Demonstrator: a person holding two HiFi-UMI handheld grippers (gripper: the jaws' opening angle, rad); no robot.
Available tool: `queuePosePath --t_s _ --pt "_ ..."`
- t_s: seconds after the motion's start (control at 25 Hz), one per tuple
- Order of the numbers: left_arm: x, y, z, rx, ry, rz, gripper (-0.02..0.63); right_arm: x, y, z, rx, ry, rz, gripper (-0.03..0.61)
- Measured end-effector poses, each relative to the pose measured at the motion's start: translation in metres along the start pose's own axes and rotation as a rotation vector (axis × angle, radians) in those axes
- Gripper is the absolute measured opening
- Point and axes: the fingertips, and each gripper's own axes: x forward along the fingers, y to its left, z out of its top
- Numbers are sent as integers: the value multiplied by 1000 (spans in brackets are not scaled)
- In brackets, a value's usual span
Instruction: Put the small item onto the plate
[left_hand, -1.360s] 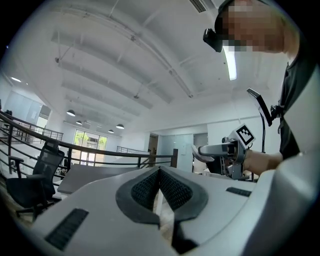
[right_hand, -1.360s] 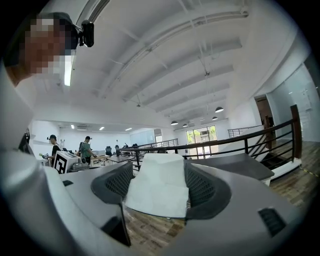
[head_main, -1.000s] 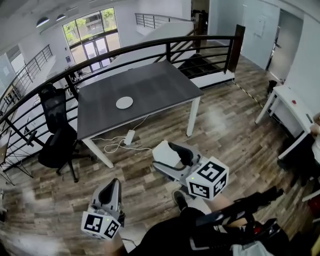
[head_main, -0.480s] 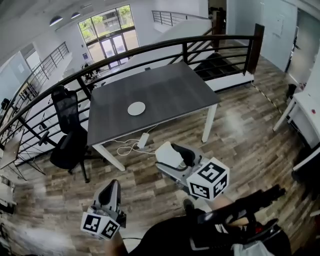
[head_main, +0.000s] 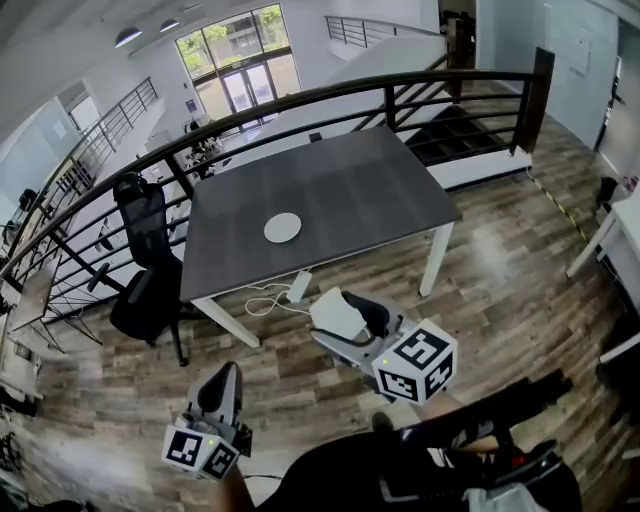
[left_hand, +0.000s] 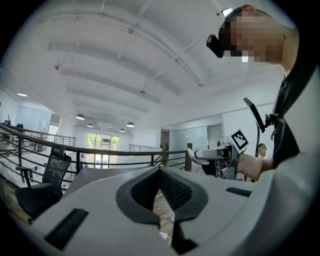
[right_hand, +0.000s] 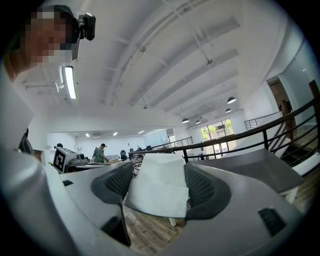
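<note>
Small white item (right_hand: 159, 192) sits clamped in right gripper (head_main: 332, 315) jaws; sides hidden.

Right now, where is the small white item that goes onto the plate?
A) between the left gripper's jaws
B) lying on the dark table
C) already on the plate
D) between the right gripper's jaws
D: the white item sits clamped between the pads of the right gripper. The left gripper is closed on nothing, and the white plate on the dark table is bare.
</note>
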Motion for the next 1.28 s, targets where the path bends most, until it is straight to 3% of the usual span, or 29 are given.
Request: queuePosePath --t_s 0.28,0.52,0.76,1.0,1.28 --pt "49 0 5 51 8 68 5 9 -51 9 -8 8 49 334" --pt "82 -2 3 26 2 107 5 13 -85 10 -13 19 83 334" --pt "112 -10 3 105 43 98 5 20 -114 10 11 11 87 334" --pt "134 18 5 122 29 135 5 43 -132 4 24 21 69 333" --pt "159 70 7 114 22 75 5 92 -139 13 0 10 22 333"
